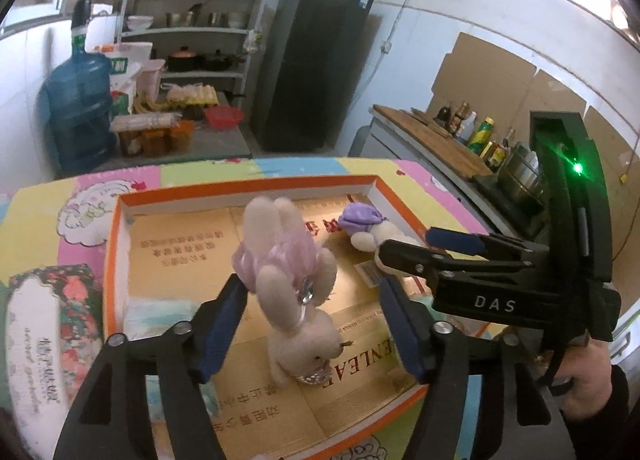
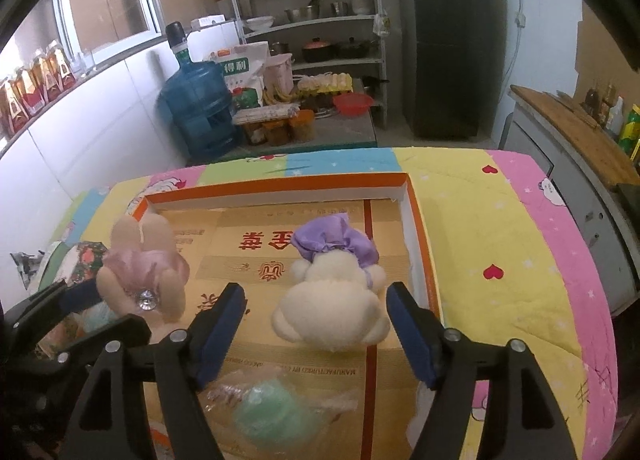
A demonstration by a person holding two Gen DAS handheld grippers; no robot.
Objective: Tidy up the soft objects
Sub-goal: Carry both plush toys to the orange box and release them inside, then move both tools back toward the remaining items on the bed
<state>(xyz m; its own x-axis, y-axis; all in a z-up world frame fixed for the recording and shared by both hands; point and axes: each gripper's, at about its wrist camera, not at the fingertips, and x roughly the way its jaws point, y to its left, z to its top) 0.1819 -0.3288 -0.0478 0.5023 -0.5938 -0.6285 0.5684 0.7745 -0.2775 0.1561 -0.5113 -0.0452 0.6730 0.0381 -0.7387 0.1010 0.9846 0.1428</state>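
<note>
A shallow orange-rimmed box lined with gold cardboard lies on the table. Inside it, a pink-dressed beige bunny lies head toward me between the fingers of my left gripper, which is open with gaps at both blue pads. A cream plush in a purple dress lies near the box's right wall. My right gripper is open around it, its pads not pressing. In the left wrist view the right gripper hovers by the cream plush. The bunny shows left in the right wrist view.
A green soft item in clear wrap lies at the box's near end. A floral tissue box sits left of the orange-rimmed box. The table wears a colourful cartoon sheet. Behind it stand a water jug, shelves and a dark fridge.
</note>
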